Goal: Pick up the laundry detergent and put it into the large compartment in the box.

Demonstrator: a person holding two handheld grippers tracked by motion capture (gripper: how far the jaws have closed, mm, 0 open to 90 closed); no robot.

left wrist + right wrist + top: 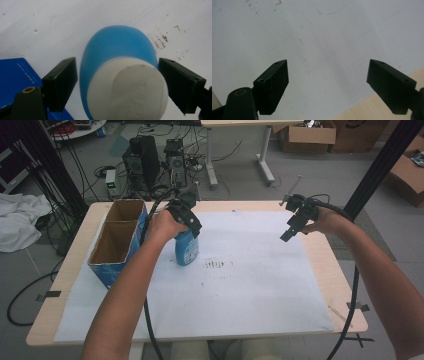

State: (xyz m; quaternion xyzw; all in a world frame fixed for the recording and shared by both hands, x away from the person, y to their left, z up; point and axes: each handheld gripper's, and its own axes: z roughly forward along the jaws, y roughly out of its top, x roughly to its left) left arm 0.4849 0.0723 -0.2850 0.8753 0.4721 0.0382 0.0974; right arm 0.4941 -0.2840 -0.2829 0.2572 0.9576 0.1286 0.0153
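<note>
- A blue bottle (187,249) with a white cap (127,92) stands upright on the white sheet (240,290) that covers the counter (345,300), just beside the blue cardboard box (117,242) at the left.
- The left tongs (192,222) sit at the top of the bottle. In the left gripper view the two black jaws stand wide apart with the cap between them. The right jaw is at or very near the blue shoulder and the left one shows a slim gap, so the jaws look spread rather than clamped, though the close angle makes contact hard to judge.
- The right tongs (291,229) hang above the right part of the sheet, well apart from the bottle. Their jaws are spread wide with nothing between them, over the sheet's edge and a strip of bare wood.
- Dark specks (216,265) mark the sheet just right of the bottle.
</note>
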